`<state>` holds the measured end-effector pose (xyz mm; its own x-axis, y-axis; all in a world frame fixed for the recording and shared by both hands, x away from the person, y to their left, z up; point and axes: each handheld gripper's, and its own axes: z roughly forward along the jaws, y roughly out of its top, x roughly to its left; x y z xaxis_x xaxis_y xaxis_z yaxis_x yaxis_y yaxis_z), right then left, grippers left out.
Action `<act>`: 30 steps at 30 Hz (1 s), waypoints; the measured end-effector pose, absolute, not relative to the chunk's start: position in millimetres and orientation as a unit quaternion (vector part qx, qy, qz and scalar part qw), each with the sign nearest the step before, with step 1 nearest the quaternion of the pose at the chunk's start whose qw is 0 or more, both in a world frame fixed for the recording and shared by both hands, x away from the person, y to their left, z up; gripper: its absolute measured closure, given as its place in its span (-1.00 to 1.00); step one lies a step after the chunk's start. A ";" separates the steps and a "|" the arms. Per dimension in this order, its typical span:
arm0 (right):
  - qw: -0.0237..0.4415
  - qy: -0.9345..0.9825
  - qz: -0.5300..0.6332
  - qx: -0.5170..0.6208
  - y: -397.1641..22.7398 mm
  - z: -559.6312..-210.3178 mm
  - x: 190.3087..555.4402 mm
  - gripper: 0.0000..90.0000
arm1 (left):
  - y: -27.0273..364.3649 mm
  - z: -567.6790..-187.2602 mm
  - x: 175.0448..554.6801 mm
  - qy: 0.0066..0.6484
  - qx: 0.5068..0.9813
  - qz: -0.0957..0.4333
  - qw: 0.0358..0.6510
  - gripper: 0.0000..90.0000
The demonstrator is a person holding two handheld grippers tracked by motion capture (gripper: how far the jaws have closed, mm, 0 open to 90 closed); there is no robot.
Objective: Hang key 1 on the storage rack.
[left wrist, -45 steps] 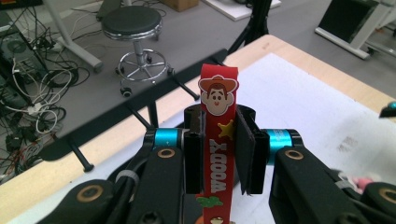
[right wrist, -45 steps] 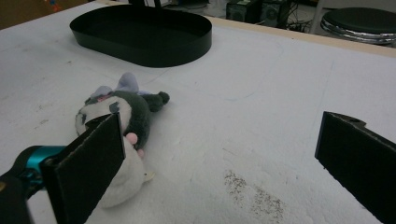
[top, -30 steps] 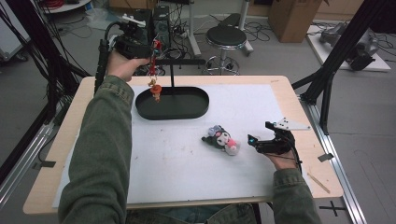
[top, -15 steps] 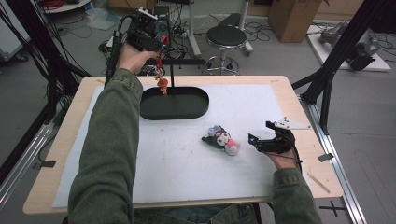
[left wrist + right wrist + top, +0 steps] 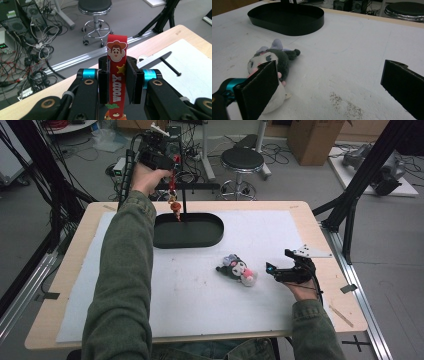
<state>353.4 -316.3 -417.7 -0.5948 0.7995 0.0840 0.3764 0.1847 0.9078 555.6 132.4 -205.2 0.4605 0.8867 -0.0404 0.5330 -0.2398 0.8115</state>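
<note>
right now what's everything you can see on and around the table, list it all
strap: 1, red with a cowboy face, clamped upright in the left gripper, charm hanging above the tray's far edge
tray: 1, black oval, far left of the mat, thin post rising at its back
plush toy: 1, black, white and pink, lying mid-mat beside the right gripper
mat: 1, white, covering the table
table: 1, light wood
stool: 1, black seat, floor beyond table
left gripper: 1, black, raised, shut
right gripper: 1, black, open, on mat
</note>
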 end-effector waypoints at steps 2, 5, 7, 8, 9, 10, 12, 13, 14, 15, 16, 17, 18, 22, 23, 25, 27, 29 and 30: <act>0.215 0.740 0.499 0.396 -316.8 -417.8 353.5 -0.99 | 136.9 -205.0 560.9 0.482 0.745 0.215 0.408 0.66; 0.214 0.740 0.501 0.394 -317.2 -417.4 353.2 -0.99 | 142.1 -203.7 567.5 0.495 0.731 0.218 0.416 0.66; 0.213 0.740 0.501 0.395 -317.3 -417.7 353.6 -0.99 | 144.5 -204.4 570.9 0.497 0.729 0.215 0.418 0.66; 0.211 0.740 0.501 0.396 -317.4 -418.3 354.8 -0.99 | 145.8 -205.4 572.2 0.498 0.729 0.211 0.419 0.64; 0.211 0.740 0.501 0.396 -317.4 -418.3 354.8 -0.99 | 147.2 -207.0 573.5 0.499 0.730 0.205 0.420 0.64; 0.213 0.739 0.501 0.396 -317.6 -418.6 355.7 -0.99 | 148.4 -209.4 574.8 0.499 0.731 0.195 0.422 0.62; 0.210 0.740 0.501 0.396 -317.0 -419.1 356.2 -0.99 | 148.3 -211.9 576.4 0.492 0.738 0.178 0.425 0.26; 0.211 0.740 0.500 0.396 -316.8 -419.2 356.2 -0.99 | 147.4 -212.7 576.6 0.487 0.743 0.173 0.426 0.00; 0.212 0.741 0.500 0.396 -316.6 -419.1 355.9 -0.99 | 146.6 -213.4 575.8 0.477 0.747 0.159 0.434 -0.17; 0.211 0.742 0.500 0.395 -316.0 -418.9 354.9 -0.99 | 146.0 -214.0 574.9 0.465 0.753 0.144 0.443 -0.60; 0.211 0.742 0.500 0.395 -316.0 -418.9 354.9 -0.99 | 144.9 -214.4 573.8 0.455 0.756 0.129 0.452 -0.60; 0.212 0.743 0.498 0.394 -315.9 -418.7 354.6 -0.99 | 144.3 -214.4 572.3 0.446 0.758 0.120 0.461 -0.73; 0.213 0.743 0.497 0.394 -315.5 -418.5 354.0 -0.99 | 144.0 -214.1 570.4 0.437 0.758 0.120 0.469 -0.80; 0.216 0.740 0.501 0.392 -316.5 -417.4 353.0 -0.99 | 147.7 -212.6 565.2 0.434 0.757 0.129 0.471 -0.96; 0.215 0.740 0.501 0.394 -316.6 -417.2 352.6 -0.99 | 149.7 -212.8 564.0 0.432 0.757 0.128 0.474 -0.96; 0.214 0.740 0.501 0.395 -316.8 -417.3 352.7 -0.99 | 153.2 -213.4 560.3 0.432 0.754 0.129 0.478 -0.96; 0.214 0.740 0.500 0.395 -316.5 -417.4 352.8 -0.99 | 156.8 -214.8 556.4 0.432 0.755 0.128 0.477 -0.96; 0.215 0.740 0.500 0.394 -316.3 -417.7 353.2 -0.99 | 160.9 -216.1 552.6 0.438 0.751 0.130 0.476 -0.96; 0.215 0.741 0.500 0.393 -316.3 -417.7 353.3 -0.99 | 163.8 -217.5 549.7 0.436 0.748 0.126 0.484 -0.96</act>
<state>353.3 -316.3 -417.7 -0.5988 0.7974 0.0746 0.3675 0.1908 0.9102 549.7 163.8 -217.5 0.5875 0.7749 -0.2332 0.5302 -0.1509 0.8343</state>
